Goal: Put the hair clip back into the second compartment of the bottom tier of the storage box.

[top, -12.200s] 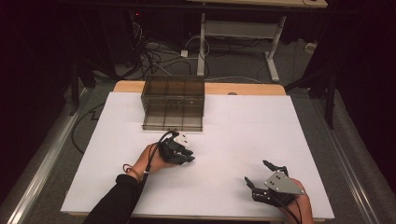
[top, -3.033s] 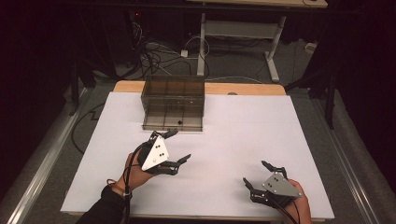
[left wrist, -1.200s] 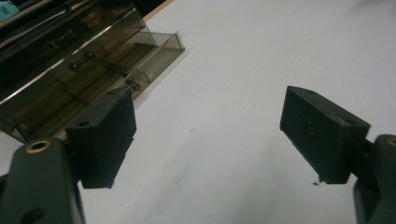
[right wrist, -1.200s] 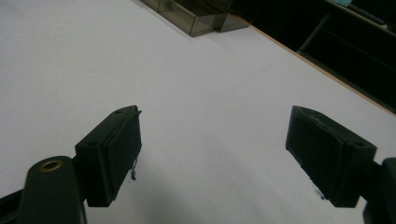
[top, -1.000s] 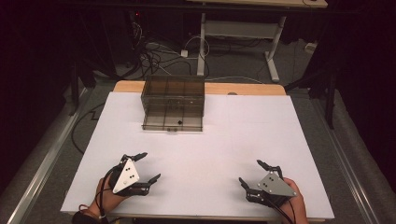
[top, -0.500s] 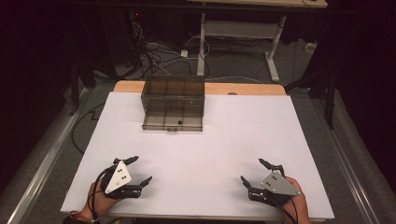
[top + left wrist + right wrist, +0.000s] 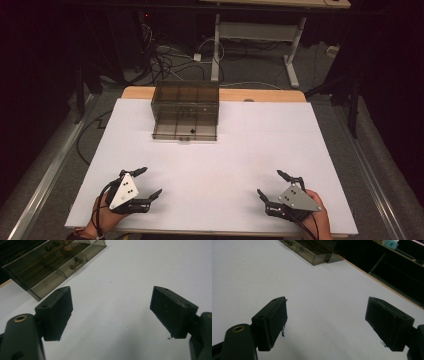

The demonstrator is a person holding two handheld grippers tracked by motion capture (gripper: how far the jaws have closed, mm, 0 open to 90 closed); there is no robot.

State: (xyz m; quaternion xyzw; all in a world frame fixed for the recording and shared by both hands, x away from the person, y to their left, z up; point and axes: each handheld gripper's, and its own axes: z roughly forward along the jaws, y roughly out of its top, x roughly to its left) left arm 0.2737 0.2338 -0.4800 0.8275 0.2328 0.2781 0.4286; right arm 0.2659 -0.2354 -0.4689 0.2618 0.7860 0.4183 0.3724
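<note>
High view: drawer box [image 7: 185,111] beyond left claw [image 7: 148,183].

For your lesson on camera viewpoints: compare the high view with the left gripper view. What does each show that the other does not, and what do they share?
High view alone: both hands, the right gripper open, the floor cables and a table frame behind. Left gripper view alone: the faces of the pads up close, and small metal parts in the smoked plastic drawer box. Both: that box, the white table, and the left gripper open, holding nothing.

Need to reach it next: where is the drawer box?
In the high view the drawer box sits at the table's far edge, left of centre, well beyond both grippers.
</note>
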